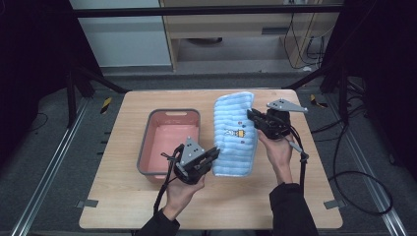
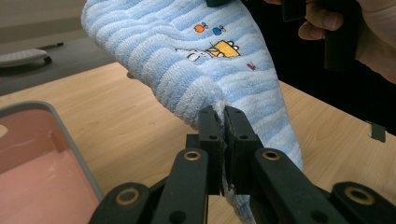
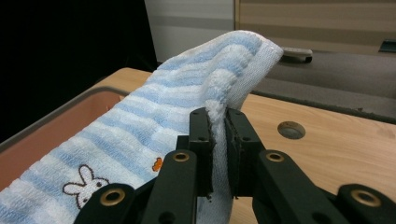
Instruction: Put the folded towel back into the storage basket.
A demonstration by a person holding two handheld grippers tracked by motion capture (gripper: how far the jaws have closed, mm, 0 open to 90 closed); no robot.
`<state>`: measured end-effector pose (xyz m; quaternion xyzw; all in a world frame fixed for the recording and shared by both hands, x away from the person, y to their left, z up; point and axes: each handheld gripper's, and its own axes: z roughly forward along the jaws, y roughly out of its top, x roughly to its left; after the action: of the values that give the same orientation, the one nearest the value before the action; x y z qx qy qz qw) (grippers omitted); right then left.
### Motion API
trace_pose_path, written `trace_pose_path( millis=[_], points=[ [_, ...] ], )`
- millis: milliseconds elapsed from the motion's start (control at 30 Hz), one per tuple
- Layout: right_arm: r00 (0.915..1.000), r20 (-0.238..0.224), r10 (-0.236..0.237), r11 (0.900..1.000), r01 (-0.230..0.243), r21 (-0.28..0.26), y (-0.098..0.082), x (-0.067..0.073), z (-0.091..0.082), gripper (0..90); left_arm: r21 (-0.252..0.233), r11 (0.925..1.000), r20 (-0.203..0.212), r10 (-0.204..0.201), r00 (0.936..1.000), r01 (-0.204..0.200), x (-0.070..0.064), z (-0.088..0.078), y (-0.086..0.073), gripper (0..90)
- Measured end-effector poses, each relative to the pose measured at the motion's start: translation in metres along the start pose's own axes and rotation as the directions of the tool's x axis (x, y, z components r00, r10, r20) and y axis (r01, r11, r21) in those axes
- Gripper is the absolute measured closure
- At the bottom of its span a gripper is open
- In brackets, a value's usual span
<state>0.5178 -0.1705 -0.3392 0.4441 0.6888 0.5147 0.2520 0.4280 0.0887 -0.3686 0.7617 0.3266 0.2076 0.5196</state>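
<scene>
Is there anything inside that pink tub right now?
No. In the high view the pink tub shows a bare bottom, and the blue towel hangs beside it between both claws.

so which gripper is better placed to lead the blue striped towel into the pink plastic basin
Probably left. The left gripper is shut on the blue striped terry towel right beside the pink plastic basin. The right gripper is shut on the towel's far side.
</scene>
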Motion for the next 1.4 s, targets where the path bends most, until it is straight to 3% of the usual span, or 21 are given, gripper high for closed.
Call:
trace_pose_path(
  millis=[600,1400],
  points=[
    [0.9990,-0.030,-0.034,0.999,0.033,-0.040,0.026,0.031,0.011,82.3,-0.047,0.9989,-0.048,0.001,0.9989,-0.003,0.020,-0.029,0.010,86.3],
    [0.9926,-0.088,-0.083,0.996,0.081,-0.030,0.051,0.084,0.059,82.3,-0.067,0.9970,-0.141,-0.048,0.9888,0.039,0.066,-0.073,0.005,86.3]
  ],
)
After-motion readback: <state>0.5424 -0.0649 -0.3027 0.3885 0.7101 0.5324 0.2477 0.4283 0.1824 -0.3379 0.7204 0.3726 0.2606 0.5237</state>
